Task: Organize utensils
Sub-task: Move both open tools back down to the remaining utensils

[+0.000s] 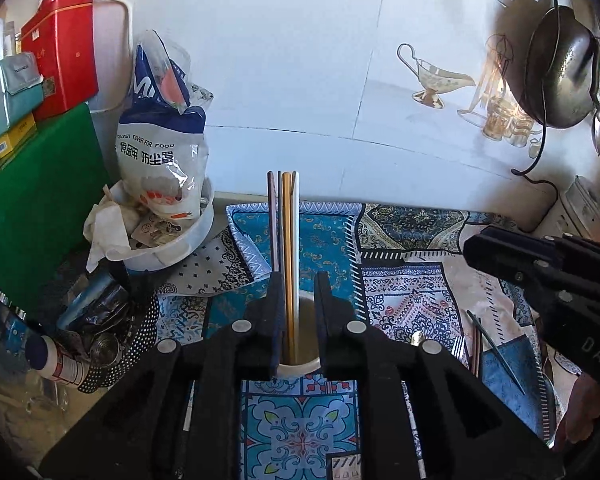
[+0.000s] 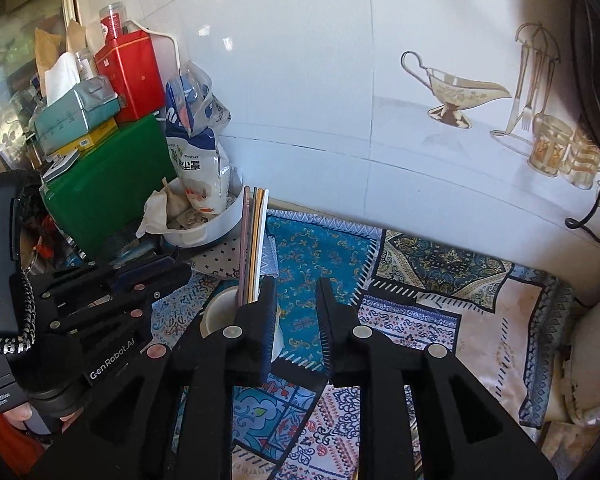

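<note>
A white cup stands on the patterned cloth and holds several upright chopsticks: pink, dark, gold and white. My left gripper is open, its jaws on either side of the cup and chopsticks without closing on them. In the right wrist view the cup and chopsticks stand just left of my right gripper, which is open and empty. The left gripper's body shows at left. More utensils, a fork among them, lie on the cloth at right, beside the right gripper's body.
A white bowl with a food-cover bag stands at back left, beside a green box stacked with a red tin and tissue box. Bottles and foil clutter lie left. A strainer hangs at upper right on the tiled wall.
</note>
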`<state>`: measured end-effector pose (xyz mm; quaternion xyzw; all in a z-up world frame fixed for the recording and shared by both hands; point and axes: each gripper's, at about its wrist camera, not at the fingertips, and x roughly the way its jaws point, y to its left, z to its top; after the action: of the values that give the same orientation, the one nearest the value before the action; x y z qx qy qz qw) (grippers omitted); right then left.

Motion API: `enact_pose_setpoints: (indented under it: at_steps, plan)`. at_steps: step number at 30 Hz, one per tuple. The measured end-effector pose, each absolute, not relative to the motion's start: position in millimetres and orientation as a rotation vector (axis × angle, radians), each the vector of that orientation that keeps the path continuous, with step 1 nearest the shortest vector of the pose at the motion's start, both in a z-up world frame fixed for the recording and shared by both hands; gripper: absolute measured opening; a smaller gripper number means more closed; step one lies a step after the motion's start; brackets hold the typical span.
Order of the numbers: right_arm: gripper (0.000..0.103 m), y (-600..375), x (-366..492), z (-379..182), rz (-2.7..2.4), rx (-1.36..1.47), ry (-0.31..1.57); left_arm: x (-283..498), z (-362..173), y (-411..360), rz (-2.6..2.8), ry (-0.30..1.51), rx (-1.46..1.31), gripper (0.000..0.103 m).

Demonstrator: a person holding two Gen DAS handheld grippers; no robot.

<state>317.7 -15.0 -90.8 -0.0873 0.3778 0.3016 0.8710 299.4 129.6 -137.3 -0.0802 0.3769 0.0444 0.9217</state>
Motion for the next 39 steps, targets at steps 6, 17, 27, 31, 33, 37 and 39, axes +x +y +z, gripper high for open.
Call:
enact_pose_setpoints:
  at_steps: [6, 17, 27, 31, 33, 37, 39]
  plan:
    - [0.028, -52.6, 304.6, -80.7, 0.614, -0.188, 0.755, 290.8, -137.2, 104.1, 0.083, 0.798, -0.162, 0.021]
    - [0.029, -129.8, 310.1, -101.3, 0.508, -0.177, 0.808, 294.6, -166.9, 34.1, 0.017, 0.884, -0.12, 0.03]
    - [0.029, -200.7, 333.9, -150.4, 0.379, -0.176, 0.949, 326.8, -224.9, -14.6, -0.029, 1.06, -0.11, 0.034]
    - [0.029, -222.7, 340.2, -174.2, 0.337, -0.183, 1.017, 338.3, -256.0, -29.6, -0.019, 1.149, -0.1, 0.041]
    - [0.029, -232.0, 344.1, -186.8, 0.321, -0.187, 1.052, 343.7, -270.9, -35.8, -0.007, 1.187, -0.09, 0.041]
    - [0.029, -244.2, 350.4, -212.4, 0.323, -0.177, 1.141, 351.1, -290.7, -41.6, 0.0, 1.232, -0.094, 0.042]
    - [0.029, -248.6, 352.5, -224.7, 0.336, -0.16, 1.182, 355.4, -298.7, -43.6, 0.005, 1.248, -0.102, 0.042]
